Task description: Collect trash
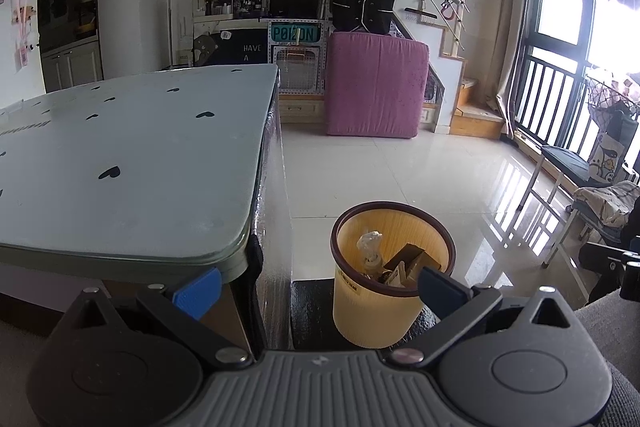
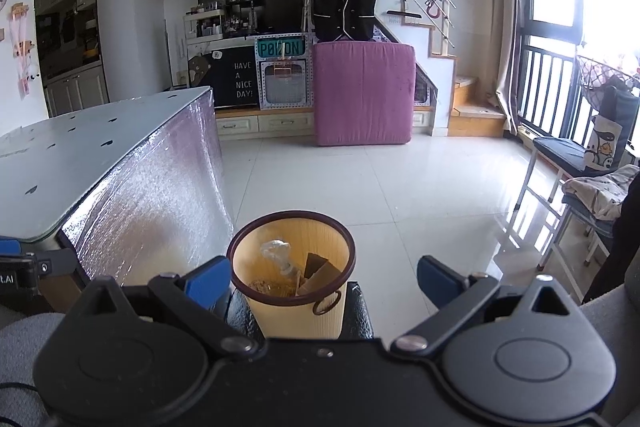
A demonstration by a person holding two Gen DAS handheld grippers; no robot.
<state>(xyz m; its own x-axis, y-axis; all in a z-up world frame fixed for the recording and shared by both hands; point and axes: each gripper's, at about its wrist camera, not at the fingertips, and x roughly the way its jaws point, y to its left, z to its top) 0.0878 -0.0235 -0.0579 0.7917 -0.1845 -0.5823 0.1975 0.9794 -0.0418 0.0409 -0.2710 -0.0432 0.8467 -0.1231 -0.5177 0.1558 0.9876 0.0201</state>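
Left gripper (image 1: 320,285): one, spread wide, empty; held low beside the surface corner, aimed toward the bin.
Right gripper (image 2: 324,279): one, spread wide, empty; its fingers frame the bin, likely lined up over it for dropping.
Bin (image 1: 394,271): one, yellow with dark rim, on a dark stand beside the surface, within reach of both grippers.
Trash (image 1: 402,263): in the bin; one crumpled white wad, some cardboard pieces, exact count unclear.
Surface (image 1: 132,163): one, heart-patterned; no trash visible on it.
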